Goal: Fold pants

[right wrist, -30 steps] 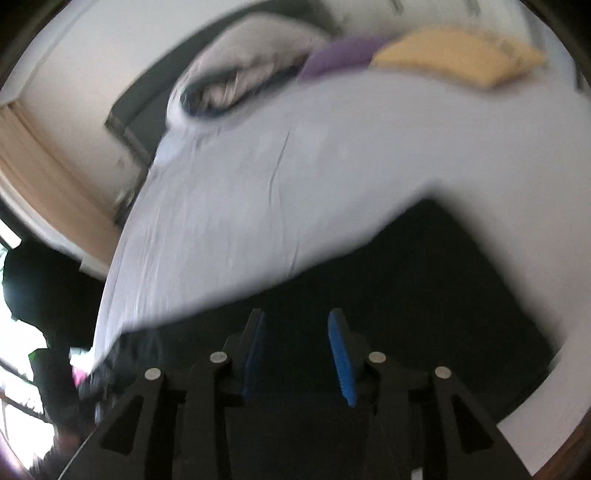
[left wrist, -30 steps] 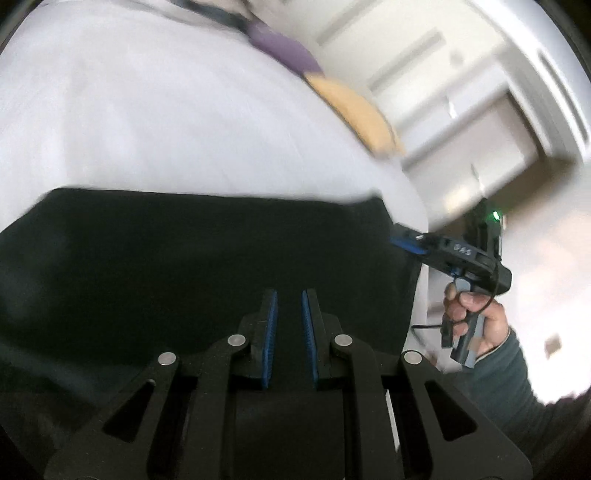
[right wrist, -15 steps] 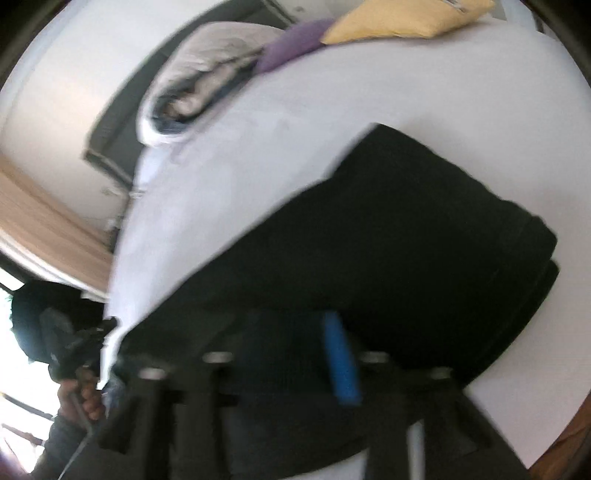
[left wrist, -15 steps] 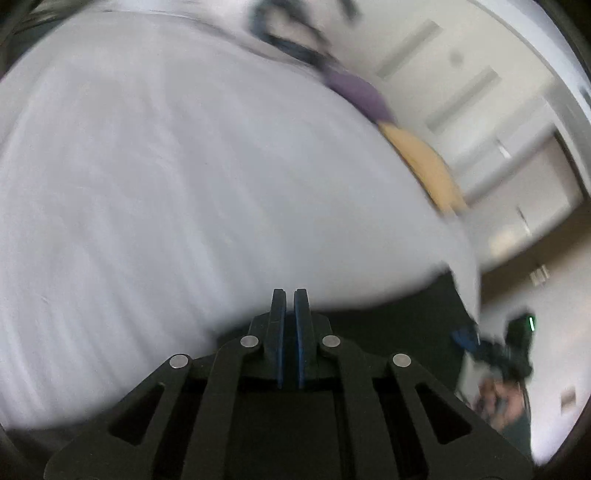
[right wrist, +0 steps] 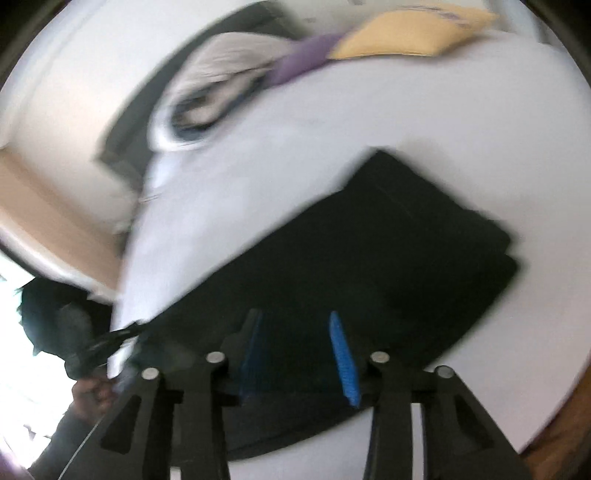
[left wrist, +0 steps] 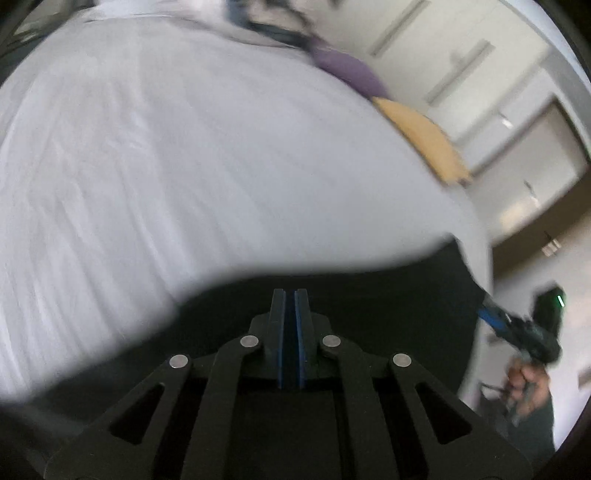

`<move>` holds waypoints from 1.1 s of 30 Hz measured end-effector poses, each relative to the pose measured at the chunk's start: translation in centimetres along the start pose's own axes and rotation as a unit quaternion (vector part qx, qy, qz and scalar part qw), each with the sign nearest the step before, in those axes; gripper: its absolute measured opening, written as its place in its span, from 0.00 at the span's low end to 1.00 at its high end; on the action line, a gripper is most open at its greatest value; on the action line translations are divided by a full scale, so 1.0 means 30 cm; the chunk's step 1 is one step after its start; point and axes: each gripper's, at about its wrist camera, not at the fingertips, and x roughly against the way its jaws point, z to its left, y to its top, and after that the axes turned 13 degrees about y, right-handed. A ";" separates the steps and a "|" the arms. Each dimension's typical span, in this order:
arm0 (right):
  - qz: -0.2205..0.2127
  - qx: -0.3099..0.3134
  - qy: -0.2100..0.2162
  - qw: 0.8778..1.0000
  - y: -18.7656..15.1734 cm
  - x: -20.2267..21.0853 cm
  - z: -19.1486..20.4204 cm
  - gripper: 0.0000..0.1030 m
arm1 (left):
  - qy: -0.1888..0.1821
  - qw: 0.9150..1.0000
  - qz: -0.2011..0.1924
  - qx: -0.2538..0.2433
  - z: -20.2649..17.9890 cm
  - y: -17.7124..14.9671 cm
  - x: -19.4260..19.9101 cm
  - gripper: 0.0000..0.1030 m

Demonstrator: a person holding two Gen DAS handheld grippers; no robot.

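- White bed sheet (left wrist: 184, 166) fills most of the left wrist view and the upper right half of the right wrist view. Both views motion-blurred.
- Black pants (right wrist: 388, 266), folded into a thick slab, lie flat on the sheet. Right wrist view: centre to right of frame, layered edges stacked at the right end. Left wrist view: dark band across the lower frame, just behind the fingertips.
- Crumpled grey-white bedding (right wrist: 221, 74) at upper left of the right wrist view, at the far end of the bed.
- Yellow pillow (right wrist: 413, 33) at the top right edge there, purple pillow (right wrist: 303, 62) touching its left end.
- Left gripper (left wrist: 290, 295): blue pads pressed together, jaws closed. Whether cloth is pinched between them I cannot tell.
- Right gripper (right wrist: 295, 325): jaws part open, just been narrowing, gap bare between the blue pads, nothing gripped, pants directly behind the gap.
- Right hand (left wrist: 528, 384) on its handle at lower right of the left wrist view, off the pants' end.
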 end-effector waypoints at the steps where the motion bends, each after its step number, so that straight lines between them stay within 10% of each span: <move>1: 0.017 0.011 0.031 0.999 -0.024 -0.023 0.034 0.42 | -0.013 1.000 0.001 -0.012 -0.046 -0.046 0.031 0.04; 4: 0.081 0.027 0.057 0.995 -0.108 -0.132 0.061 0.47 | -0.031 0.998 0.037 -0.050 -0.128 -0.209 0.024 0.05; 6: 0.092 0.010 0.022 0.995 -0.152 -0.163 -0.006 0.04 | -0.004 0.996 0.070 -0.053 -0.113 -0.310 -0.031 0.04; 7: 0.077 -0.003 0.016 0.997 -0.155 -0.141 -0.041 0.00 | -0.018 0.998 0.054 -0.027 -0.086 -0.349 -0.018 0.04; 11: 0.017 -0.050 -0.050 0.997 -0.130 0.050 -0.136 0.00 | -0.057 0.996 0.059 0.043 0.023 -0.443 0.067 0.04; 14: -0.022 -0.052 -0.088 0.995 -0.083 0.122 -0.095 0.28 | -0.035 0.998 0.046 0.031 0.057 -0.445 0.144 0.05; 17: -0.028 -0.038 0.014 0.999 -0.083 0.118 -0.014 0.38 | -0.019 0.999 -0.006 0.046 0.099 -0.383 0.210 0.05; 22: 0.095 0.000 0.152 0.984 -0.180 -0.230 0.180 0.44 | 0.030 0.997 -0.006 0.075 0.291 -0.266 0.164 0.05; 23: 0.124 -0.007 0.141 0.982 -0.208 -0.315 0.171 0.44 | 0.042 0.995 0.006 0.086 0.362 -0.272 0.137 0.05; 25: 0.145 -0.027 0.092 0.985 -0.211 -0.420 0.128 0.03 | -0.026 0.990 0.009 0.141 0.491 -0.285 0.154 0.05; 26: 0.132 -0.039 0.076 0.988 -0.200 -0.414 0.085 0.00 | -0.014 0.988 -0.003 0.156 0.534 -0.297 0.185 0.05; 31: 0.022 -0.076 -0.057 0.995 -0.091 -0.203 -0.006 0.12 | 0.027 0.981 -0.053 0.187 0.688 -0.388 0.325 0.05; 33: 0.024 -0.046 -0.021 0.998 -0.065 -0.216 0.099 0.22 | 0.027 0.979 -0.064 0.192 0.702 -0.416 0.346 0.05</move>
